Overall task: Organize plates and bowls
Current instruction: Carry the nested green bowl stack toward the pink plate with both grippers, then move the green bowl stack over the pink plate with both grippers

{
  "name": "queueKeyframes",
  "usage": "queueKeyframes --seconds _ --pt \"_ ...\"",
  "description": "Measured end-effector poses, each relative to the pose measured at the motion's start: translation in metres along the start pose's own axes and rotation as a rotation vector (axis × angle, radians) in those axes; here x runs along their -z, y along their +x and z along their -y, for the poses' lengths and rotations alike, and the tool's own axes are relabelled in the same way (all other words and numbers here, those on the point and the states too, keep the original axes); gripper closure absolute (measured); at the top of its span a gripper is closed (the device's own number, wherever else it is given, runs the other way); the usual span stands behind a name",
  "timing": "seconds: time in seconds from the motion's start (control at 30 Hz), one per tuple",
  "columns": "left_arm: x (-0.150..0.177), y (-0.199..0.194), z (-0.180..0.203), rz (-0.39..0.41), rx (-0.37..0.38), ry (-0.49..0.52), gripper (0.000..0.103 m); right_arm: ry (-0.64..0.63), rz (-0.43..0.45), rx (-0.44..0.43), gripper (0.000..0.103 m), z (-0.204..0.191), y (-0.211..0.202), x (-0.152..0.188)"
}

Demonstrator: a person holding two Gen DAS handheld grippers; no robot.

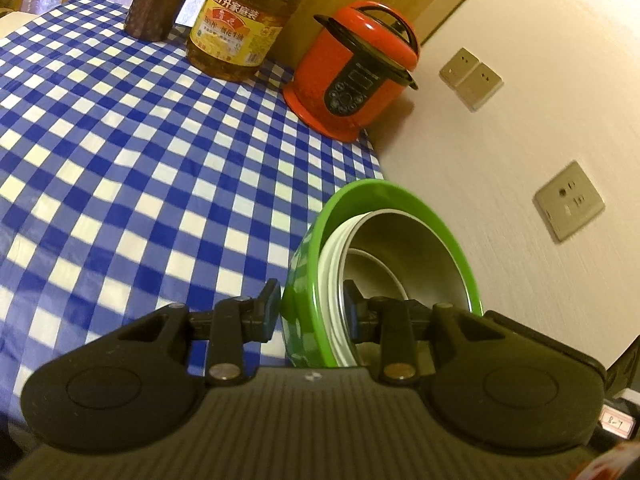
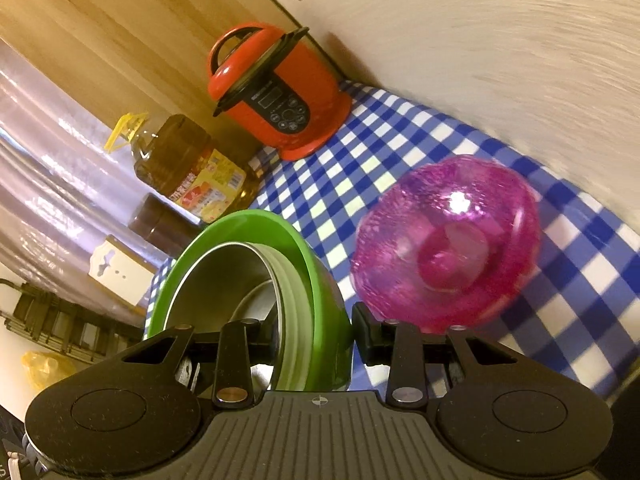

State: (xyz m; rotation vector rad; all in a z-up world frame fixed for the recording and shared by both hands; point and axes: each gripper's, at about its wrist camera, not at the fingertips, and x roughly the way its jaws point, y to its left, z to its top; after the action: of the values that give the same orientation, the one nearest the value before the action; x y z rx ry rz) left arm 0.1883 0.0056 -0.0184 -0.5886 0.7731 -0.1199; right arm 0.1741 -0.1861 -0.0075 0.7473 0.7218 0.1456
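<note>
A stack of nested bowls is held by both grippers: a green bowl (image 1: 384, 204) outermost, with a white-rimmed steel bowl (image 1: 416, 256) inside it. My left gripper (image 1: 310, 306) is shut on the stack's rim, one finger outside, one inside. My right gripper (image 2: 316, 330) is shut on the opposite rim of the green bowl (image 2: 256, 226), with the steel bowl (image 2: 236, 276) inside. The stack is lifted over the blue checked tablecloth (image 1: 120, 152). A pink translucent bowl (image 2: 448, 244) lies upside down on the cloth to the right of the right gripper.
A red electric pressure cooker (image 1: 356, 68), a big oil bottle (image 1: 240, 28) and a dark brown canister (image 1: 160, 4) stand at the table's far edge. The wall with sockets (image 1: 568, 200) runs along the right side. A dark rack (image 2: 52, 320) is at lower left.
</note>
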Motion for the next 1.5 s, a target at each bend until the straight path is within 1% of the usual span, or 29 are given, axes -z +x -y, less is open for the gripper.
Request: queueKeyframes --seconds 0.4,0.7,0.9,1.17,1.5 --pt "0.038 -0.007 0.016 -0.047 0.004 0.042 0.074 0.044 -0.013 0.024 0.068 0.038 -0.036 0.022" --pt "0.062 -0.003 0.033 -0.092 0.021 0.071 0.074 0.063 0.003 0.062 0.068 0.059 -0.061 0.027" --pt "0.072 -0.002 0.046 -0.116 0.035 0.086 0.074 0.073 0.019 0.077 0.068 0.070 -0.075 0.028" --pt "0.071 0.012 0.063 -0.132 0.054 0.091 0.074 0.082 0.041 0.087 0.068 0.082 -0.083 0.016" --pt "0.047 0.039 0.075 -0.137 0.072 0.082 0.074 0.053 0.068 0.100 0.068 0.079 -0.067 -0.015"
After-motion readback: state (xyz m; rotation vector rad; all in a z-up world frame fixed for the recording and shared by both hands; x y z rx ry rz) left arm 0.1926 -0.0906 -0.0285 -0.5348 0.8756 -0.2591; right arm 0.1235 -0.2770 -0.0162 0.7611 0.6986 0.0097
